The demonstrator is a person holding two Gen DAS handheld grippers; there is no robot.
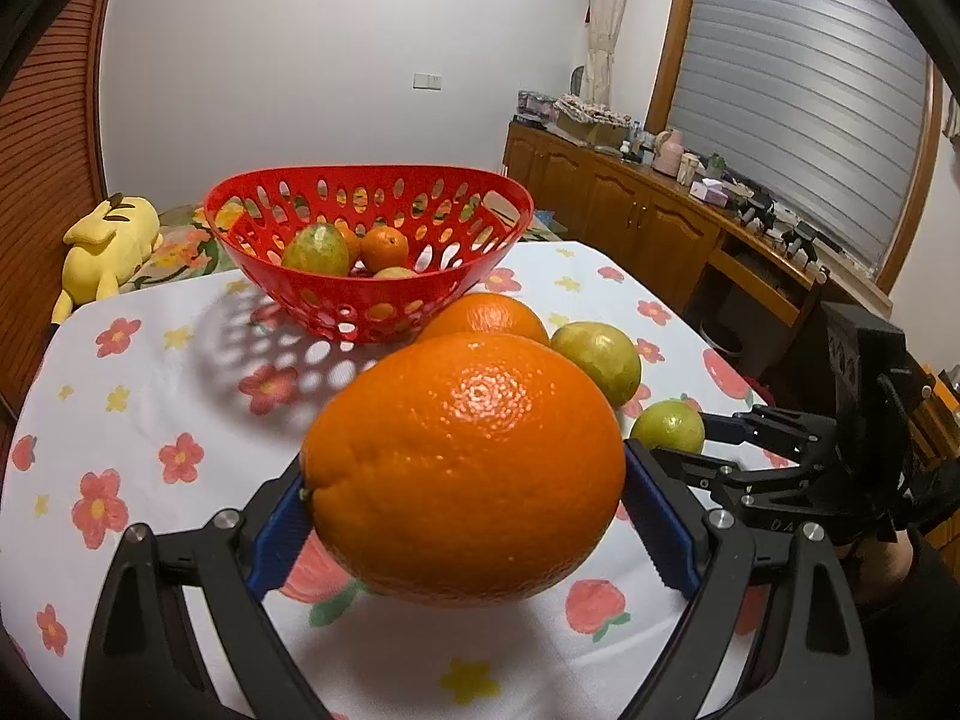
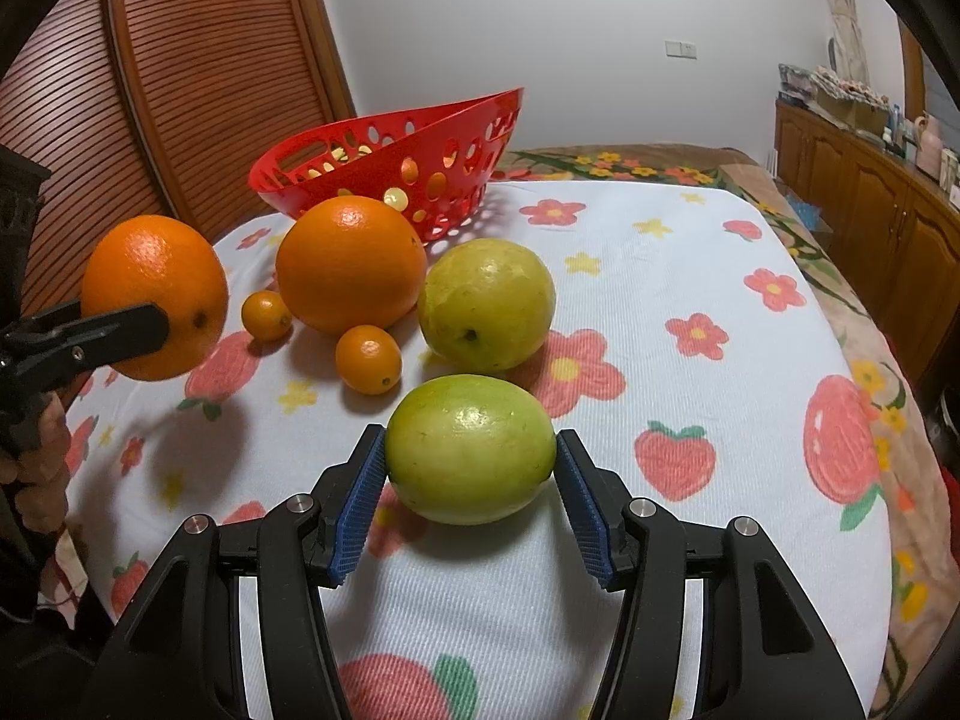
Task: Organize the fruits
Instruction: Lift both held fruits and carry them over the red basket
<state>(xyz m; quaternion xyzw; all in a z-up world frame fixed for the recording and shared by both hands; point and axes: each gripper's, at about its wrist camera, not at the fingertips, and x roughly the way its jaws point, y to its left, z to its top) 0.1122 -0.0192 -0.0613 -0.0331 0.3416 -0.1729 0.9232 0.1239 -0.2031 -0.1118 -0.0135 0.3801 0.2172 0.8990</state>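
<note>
My left gripper (image 1: 465,516) is shut on a big orange (image 1: 465,468) and holds it above the flowered tablecloth; it also shows in the right wrist view (image 2: 153,294). My right gripper (image 2: 471,474) has its blue pads against both sides of a green fruit (image 2: 471,450) that rests on the cloth. The red perforated basket (image 1: 372,186) stands at the far side with several fruits inside. On the cloth lie a second big orange (image 2: 351,264), a yellow-green fruit (image 2: 486,306) and two small oranges (image 2: 368,359) (image 2: 266,315).
A yellow plush toy (image 1: 108,246) lies at the far left beyond the table. A wooden sideboard (image 1: 630,204) with clutter runs along the right wall. A slatted wooden door (image 2: 180,90) stands behind the basket. The table edge (image 2: 864,372) falls off at the right.
</note>
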